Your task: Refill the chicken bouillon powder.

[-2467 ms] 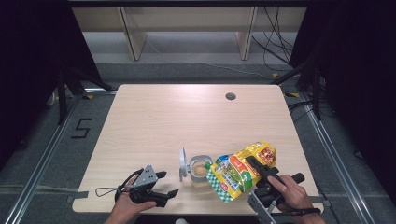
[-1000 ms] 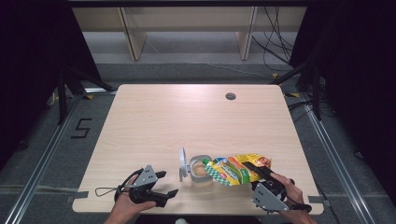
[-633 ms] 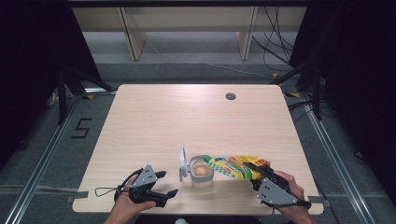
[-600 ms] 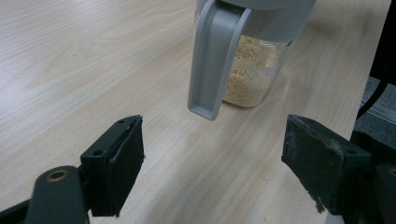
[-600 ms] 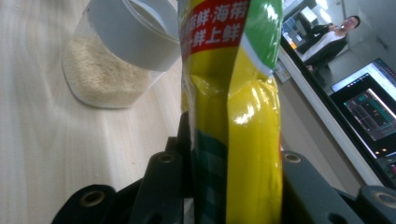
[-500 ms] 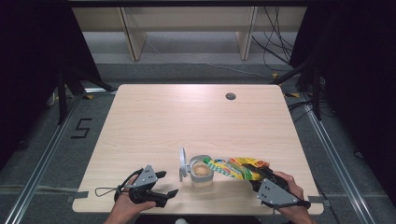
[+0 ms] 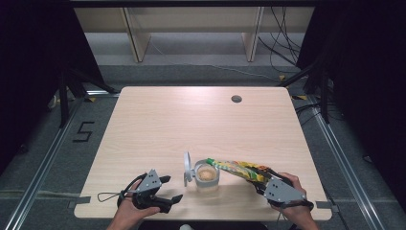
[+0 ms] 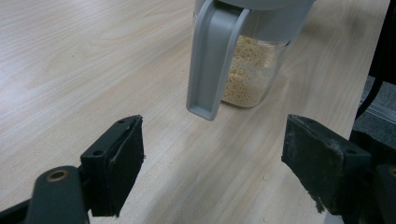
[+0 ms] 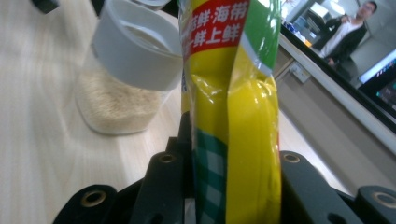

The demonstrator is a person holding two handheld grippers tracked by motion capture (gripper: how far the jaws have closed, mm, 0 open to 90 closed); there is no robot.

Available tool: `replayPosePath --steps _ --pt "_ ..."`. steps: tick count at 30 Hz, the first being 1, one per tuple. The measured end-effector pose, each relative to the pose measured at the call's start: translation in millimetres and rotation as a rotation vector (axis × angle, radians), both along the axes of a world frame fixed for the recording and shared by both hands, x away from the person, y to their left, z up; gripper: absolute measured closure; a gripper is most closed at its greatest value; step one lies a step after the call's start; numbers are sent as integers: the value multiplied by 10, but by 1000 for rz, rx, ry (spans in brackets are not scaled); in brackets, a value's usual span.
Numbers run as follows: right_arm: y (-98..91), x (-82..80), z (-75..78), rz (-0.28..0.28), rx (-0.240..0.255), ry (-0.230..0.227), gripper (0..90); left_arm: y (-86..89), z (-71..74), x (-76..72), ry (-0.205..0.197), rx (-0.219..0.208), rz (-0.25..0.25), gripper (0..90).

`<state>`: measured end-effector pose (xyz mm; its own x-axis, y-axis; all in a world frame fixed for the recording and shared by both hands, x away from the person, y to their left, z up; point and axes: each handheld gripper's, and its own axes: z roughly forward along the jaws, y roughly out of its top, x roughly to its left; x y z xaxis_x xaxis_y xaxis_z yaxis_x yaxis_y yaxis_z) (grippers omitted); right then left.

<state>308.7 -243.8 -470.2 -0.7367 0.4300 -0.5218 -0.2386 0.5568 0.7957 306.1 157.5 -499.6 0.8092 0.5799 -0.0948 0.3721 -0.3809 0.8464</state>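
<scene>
Packet (image 7: 237, 167) lies near-level, mouth toward jar (image 7: 208, 176).

Packet (image 7: 239, 167): yellow-green foil pouch with red label, pinched between the right claw (image 7: 262, 179) jaws, tipped near level, open end over the jar mouth. Jar (image 7: 207, 177): clear, upright, part-filled with pale granules, grey lid flipped open; stands ahead of the left claw (image 7: 173, 188), apart from it.

My right gripper (image 7: 262, 178) pinches the packet (image 7: 237, 167), whose mouth lies over the jar (image 7: 207, 176). My left gripper (image 7: 167, 189) rests left of the jar, near the table (image 7: 191, 120) edge.
</scene>
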Motion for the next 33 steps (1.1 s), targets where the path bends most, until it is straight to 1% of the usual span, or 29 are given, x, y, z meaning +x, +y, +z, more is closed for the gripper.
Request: replayPosePath --steps 1,2,3,4,5,6,8,9,11,13,14,15,16,17,18,19,21,22,23,24,25,26,27,28,29,30,31,32,33 --pt "-4 24 -12 -8 22 3 741 4 -2 4 -7 10 0 202" --pt "-14 48 -15 -9 27 22 743 5 -1 5 -6 13 -2 202" --pt "-20 69 -26 -15 41 27 744 2 -4 6 -6 11 0 202" --pt "-26 83 -40 -26 62 46 745 1 -4 6 -6 10 0 202" --pt "-33 107 -46 -24 70 46 746 6 5 4 0 24 -1 202" --pt "-41 127 -49 -28 74 51 747 2 2 3 1 17 -1 202" --pt "-56 153 -61 -50 100 67 751 2 3 5 10 19 -8 202" --pt "-72 179 -59 -42 106 71 752 2 4 6 8 21 -11 202" --pt "-108 216 -66 -52 145 88 754 -7 0 -1 11 10 -3 202" --pt "-133 249 -64 -54 155 93 756 -5 -1 3 6 11 -5 202" --pt "-143 272 -71 -62 178 86 756 -9 -4 0 15 7 1 202" --pt "-154 286 -78 -60 195 108 756 -12 -6 -5 25 3 7 202" --pt "-166 307 -87 -66 212 114 756 -5 -1 3 7 11 -5 202" --pt "-178 332 -95 -66 223 121 757 3 4 5 9 21 -11 202" --pt "-187 348 -106 -75 242 145 757 1 2 3 5 17 -7 202" --pt "-205 382 -114 -77 255 139 757 6 4 6 4 24 -7 202" --pt "-229 429 -131 -84 281 143 757 7 4 6 4 22 -7 202" --pt "-246 446 -139 -91 293 158 757 2 0 5 7 10 -8 202" --pt "-262 468 -150 -102 305 163 757 4 0 6 7 12 -9 202" --pt "-272 477 -158 -114 312 162 757 2 -1 5 7 11 -8 202" --pt "-291 494 -163 -116 313 174 757 7 3 8 7 18 -12 202" --pt "-303 515 -177 -120 324 167 757 6 4 6 4 23 -8 202" --pt "-320 528 -186 -120 325 178 757 6 4 7 4 22 -9 202" --pt "-322 535 -198 -140 336 181 757 6 4 7 4 23 -10 202" --pt "-339 547 -204 -135 330 188 757 5 3 7 5 22 -9 202" --pt "-351 551 -210 -143 346 187 757 1 3 5 8 17 -10 202" --pt "-370 559 -208 -142 343 184 758 2 4 7 10 19 -12 202" --pt "-380 559 -211 -152 355 190 757 -7 1 0 14 9 -4 202" --pt "-396 561 -214 -155 352 183 757 0 5 2 7 18 -9 202"
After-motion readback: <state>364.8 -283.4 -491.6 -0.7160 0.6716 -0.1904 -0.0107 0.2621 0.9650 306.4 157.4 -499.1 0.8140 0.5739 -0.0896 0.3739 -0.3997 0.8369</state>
